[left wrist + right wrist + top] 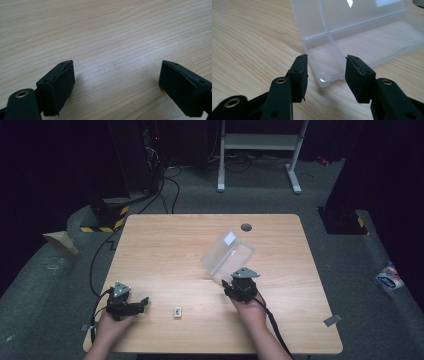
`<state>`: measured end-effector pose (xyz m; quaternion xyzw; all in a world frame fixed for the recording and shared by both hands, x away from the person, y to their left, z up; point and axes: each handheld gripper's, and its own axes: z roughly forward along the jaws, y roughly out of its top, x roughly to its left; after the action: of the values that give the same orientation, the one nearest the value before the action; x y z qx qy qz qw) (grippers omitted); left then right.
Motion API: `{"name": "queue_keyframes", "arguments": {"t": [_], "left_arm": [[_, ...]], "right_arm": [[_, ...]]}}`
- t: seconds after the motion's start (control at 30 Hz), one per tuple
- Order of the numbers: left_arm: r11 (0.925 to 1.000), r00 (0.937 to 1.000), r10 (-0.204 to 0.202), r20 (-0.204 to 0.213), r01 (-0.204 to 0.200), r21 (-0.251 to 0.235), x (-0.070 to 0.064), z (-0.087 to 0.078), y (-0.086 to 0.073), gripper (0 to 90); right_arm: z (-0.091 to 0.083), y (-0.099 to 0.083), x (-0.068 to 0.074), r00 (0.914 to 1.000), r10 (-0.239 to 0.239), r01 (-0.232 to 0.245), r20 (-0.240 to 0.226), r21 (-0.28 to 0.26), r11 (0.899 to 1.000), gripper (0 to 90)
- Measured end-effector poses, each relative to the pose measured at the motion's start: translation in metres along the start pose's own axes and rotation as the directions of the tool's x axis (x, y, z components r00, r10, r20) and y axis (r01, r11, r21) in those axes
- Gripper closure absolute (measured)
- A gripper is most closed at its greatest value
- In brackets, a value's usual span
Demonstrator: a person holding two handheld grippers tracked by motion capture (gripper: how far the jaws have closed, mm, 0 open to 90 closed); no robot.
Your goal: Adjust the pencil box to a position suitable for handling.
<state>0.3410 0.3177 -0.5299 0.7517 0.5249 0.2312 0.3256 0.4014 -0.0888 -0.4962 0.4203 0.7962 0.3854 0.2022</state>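
Overhead, a clear plastic compartment box (227, 256) sits right of centre on the wooden worktop (165, 245), lid raised and leaning toward 11 o'clock. The right tongs (227, 285) lie at the box's 6 o'clock end, jaws apart; the right gripper view shows the box's near corner (329, 75) between the spread jaws, untouched. The left tongs (145, 302) rest at the 7 o'clock part of the worktop, jaws wide apart over bare wood. A small pale tile-like object (177, 312), too small to identify, lies between the two hands
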Motion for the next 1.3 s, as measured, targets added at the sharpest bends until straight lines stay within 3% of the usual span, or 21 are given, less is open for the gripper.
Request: {"name": "queue_keyframes", "arguments": {"t": [0.13,0.43,0.6,0.9,1.0,1.07,1.2,1.23,1.3], "left_arm": [[0.9999,0.9999,0.010,0.001,-0.010,0.003,0.001,0.000,0.000,13.6],[0.9999,0.9998,0.014,0.012,-0.014,0.000,0.001,0.001,0.001,13.6],[1.0000,0.9998,0.010,0.015,-0.010,-0.001,0.001,0.001,0.001,13.6],[0.9999,0.9998,0.017,0.014,-0.017,0.000,0.001,0.001,0.001,13.6],[0.9999,0.9998,0.011,0.014,-0.011,-0.001,0.001,0.002,0.001,13.7],[0.9998,0.9997,0.021,0.011,-0.021,0.001,0.002,0.002,0.002,13.8],[1.0000,0.9999,0.006,0.014,-0.006,-0.001,0.001,0.002,0.001,14.1],[0.9997,0.9997,0.024,0.008,-0.024,-0.001,0.002,0.001,0.001,14.4],[0.9998,0.9997,0.021,0.010,-0.021,-0.001,0.002,0.001,0.001,14.6]], "right_arm": [[0.011,0.001,0.007,0.9994,-0.034,0.034,-0.006,0.022,0.999,59.8],[0.025,-0.002,0.011,0.9986,-0.051,0.052,-0.011,0.051,0.997,66.9],[0.027,-0.004,0.015,0.9958,-0.090,0.089,0.013,0.064,0.994,70.3],[0.025,-0.007,0.023,0.9955,-0.094,0.095,-0.007,0.048,0.994,80.2],[0.024,-0.010,0.027,0.9968,-0.076,0.077,-0.024,0.042,0.996,80.2],[0.022,-0.010,0.031,0.9950,-0.093,0.094,-0.036,0.035,0.995,79.3],[0.015,-0.007,0.035,0.9936,-0.091,0.092,-0.067,0.007,0.996,67.1],[0.013,-0.006,0.034,0.9946,-0.085,0.085,-0.059,0.000,0.996,66.6],[0.010,-0.004,0.027,0.9965,-0.072,0.071,-0.042,-0.011,0.997,66.7]]}}
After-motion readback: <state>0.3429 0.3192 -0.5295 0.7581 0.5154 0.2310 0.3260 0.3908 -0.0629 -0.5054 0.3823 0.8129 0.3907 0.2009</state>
